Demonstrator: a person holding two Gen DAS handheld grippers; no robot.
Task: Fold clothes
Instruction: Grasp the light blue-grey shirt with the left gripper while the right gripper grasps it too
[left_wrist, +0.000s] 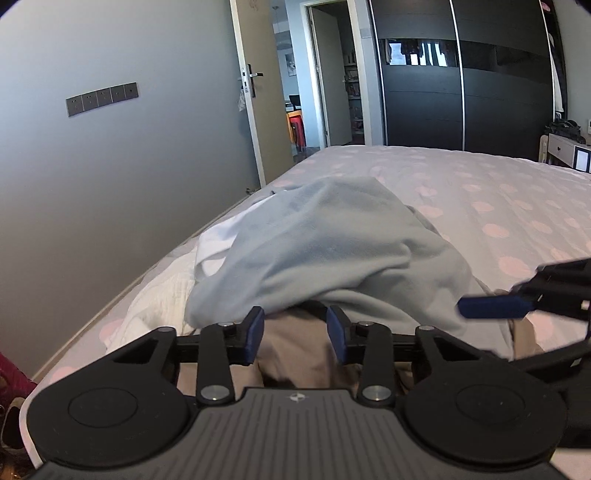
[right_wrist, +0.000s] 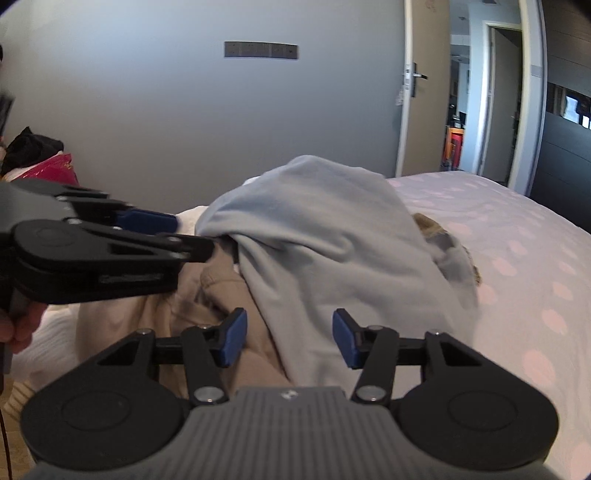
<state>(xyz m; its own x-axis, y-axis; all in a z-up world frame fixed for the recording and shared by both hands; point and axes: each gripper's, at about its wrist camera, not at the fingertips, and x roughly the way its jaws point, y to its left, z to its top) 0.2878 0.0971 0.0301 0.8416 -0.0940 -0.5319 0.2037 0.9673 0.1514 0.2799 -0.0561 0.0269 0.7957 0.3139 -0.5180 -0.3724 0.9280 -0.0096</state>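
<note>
The left claw (left_wrist: 295, 338) and right claw (right_wrist: 288, 341) stand apart over tan cloth (left_wrist: 295, 354), gripping nothing. The pale blue garment (left_wrist: 332, 251) lies heaped on the bed (left_wrist: 498, 192). Best pinch one edge cleanly, not several layers.

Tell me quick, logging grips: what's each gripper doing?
Left gripper: open, over the beige garment, gripping nothing.
Right gripper: open, over the light blue garment, gripping nothing.

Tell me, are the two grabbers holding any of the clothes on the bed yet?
No, nothing is held. The left gripper is open over the beige garment; the right gripper is open around the light blue garment's near edge, its pads not pressing.
</note>
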